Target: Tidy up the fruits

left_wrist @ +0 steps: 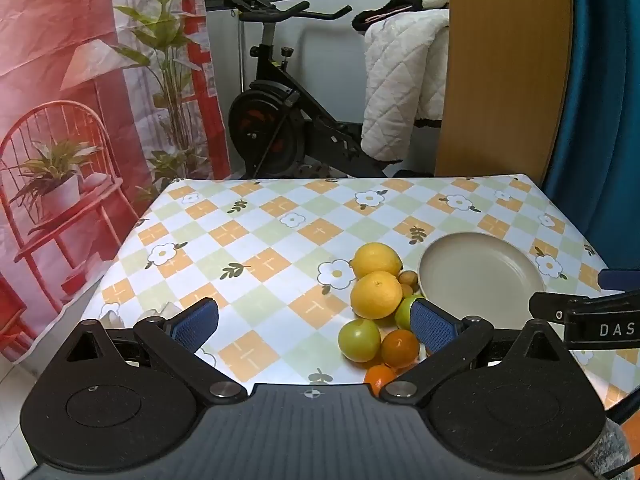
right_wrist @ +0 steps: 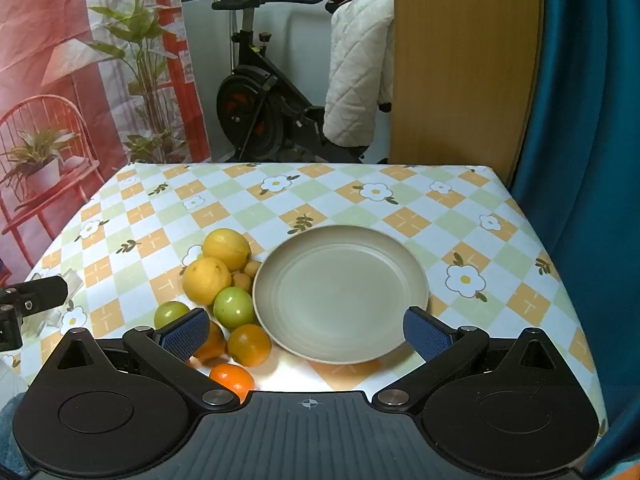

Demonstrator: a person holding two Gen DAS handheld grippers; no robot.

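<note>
A beige plate (right_wrist: 340, 292) sits empty on the checked tablecloth (right_wrist: 320, 196); it also shows in the left wrist view (left_wrist: 480, 276). Left of it lies a cluster of fruit: two yellow lemons (right_wrist: 226, 249) (right_wrist: 207, 281), green fruits (right_wrist: 234, 307) (right_wrist: 171, 314), oranges (right_wrist: 249, 345) (right_wrist: 232, 378) and small brown fruits (right_wrist: 253, 269). The same cluster shows in the left wrist view (left_wrist: 376, 294). My left gripper (left_wrist: 314, 322) is open and empty above the table's near edge, left of the fruit. My right gripper (right_wrist: 306, 330) is open and empty in front of the plate.
An exercise bike (right_wrist: 256, 92) stands behind the table beside a white quilt (right_wrist: 356, 68) and a wooden panel (right_wrist: 464, 64). A red printed backdrop (left_wrist: 60, 100) hangs at the left. A blue curtain (right_wrist: 580, 120) hangs at the right.
</note>
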